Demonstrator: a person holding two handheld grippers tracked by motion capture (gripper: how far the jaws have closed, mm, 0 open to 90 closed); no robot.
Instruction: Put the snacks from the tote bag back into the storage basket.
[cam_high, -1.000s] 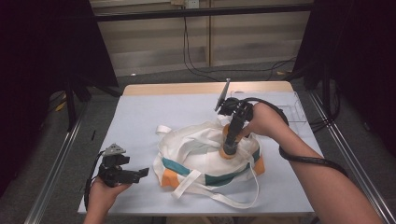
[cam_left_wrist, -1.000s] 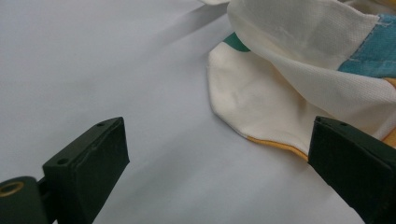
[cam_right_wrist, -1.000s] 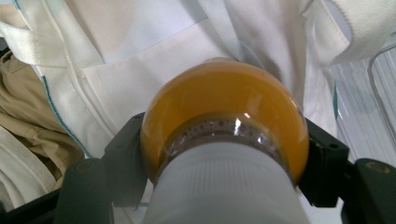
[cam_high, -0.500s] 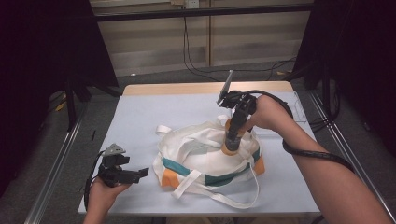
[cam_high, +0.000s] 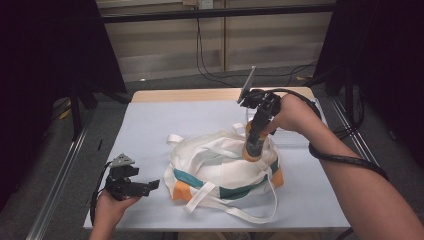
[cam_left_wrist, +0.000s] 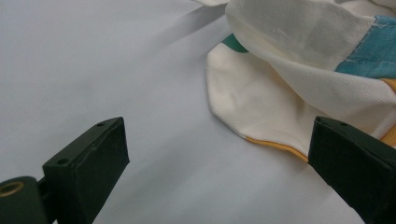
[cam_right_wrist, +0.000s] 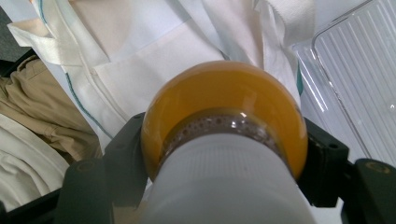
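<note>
The bottle (cam_high: 253, 144), orange liquid w/ a white label band, is being held in the right tool (cam_high: 257, 131), jaws clamped on either side of its body. In the high view its long axis is running steeply, near upright but leaning: the low end is pointing down at the cloth bag (cam_high: 225, 167) and the upper end is tipping back toward the right hand (cam_high: 290, 114). Can't tell if the low end is touching the fabric or just over it. In the right gripper view the bottle (cam_right_wrist: 224, 140) is pointing away from the camera, rounded orange end farthest, white ribbed band nearest, small bubbles along the liquid line. No readable writing or brand on the band from here.

The bag is lying crumpled about mid-surface, slightly right of centre; off-white w/ teal and orange panels along its near side, white straps looping out toward the near edge. In the left gripper view the bag's (cam_left_wrist: 289, 79) edge is showing a thin orange trim and a blue-teal patch; no print visible.

A clear ribbed plastic tray (cam_right_wrist: 359, 84) is sitting just beside the bag on its far right side.

The left tool (cam_high: 131, 185) is hovering low near the front-left of the pale blue surface (cam_high: 165, 120), apart from the bag, jaws spread wide w/ nothing between them, left hand (cam_high: 111, 207) gripping it from below.
</note>
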